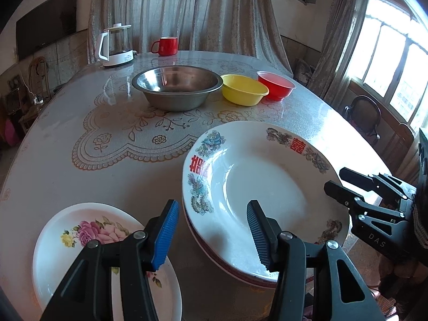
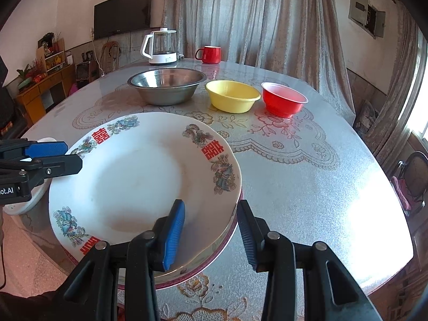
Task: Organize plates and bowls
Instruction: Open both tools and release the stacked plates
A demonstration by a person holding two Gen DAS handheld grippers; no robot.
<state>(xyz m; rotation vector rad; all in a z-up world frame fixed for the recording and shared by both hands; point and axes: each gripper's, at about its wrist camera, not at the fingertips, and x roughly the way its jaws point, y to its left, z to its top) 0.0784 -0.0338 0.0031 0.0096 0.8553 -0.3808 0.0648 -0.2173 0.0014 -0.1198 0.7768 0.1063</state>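
Note:
A large white plate (image 1: 267, 176) (image 2: 139, 176) with red characters and bird patterns lies on top of a maroon-rimmed plate (image 2: 214, 256) near the table's front edge. My left gripper (image 1: 211, 230) is open and straddles the left rim, blue pad outside and black pad over the plate. My right gripper (image 2: 208, 235) (image 1: 334, 180) is open astride the right rim, with a strip of table showing beside its black pad. A smaller flowered plate (image 1: 80, 240) (image 2: 34, 198) lies to the left. Further back, a steel bowl (image 1: 176, 85) (image 2: 165, 85), a yellow bowl (image 1: 244, 89) (image 2: 231, 96) and a red bowl (image 1: 276, 85) (image 2: 283, 101) stand in a row.
A glass kettle (image 1: 115, 45) (image 2: 161, 45) and a red mug (image 1: 165, 45) (image 2: 210, 53) stand at the far edge of the round table (image 1: 80, 160) (image 2: 321, 187). A dark chair (image 2: 412, 182) stands off to the right, by the window.

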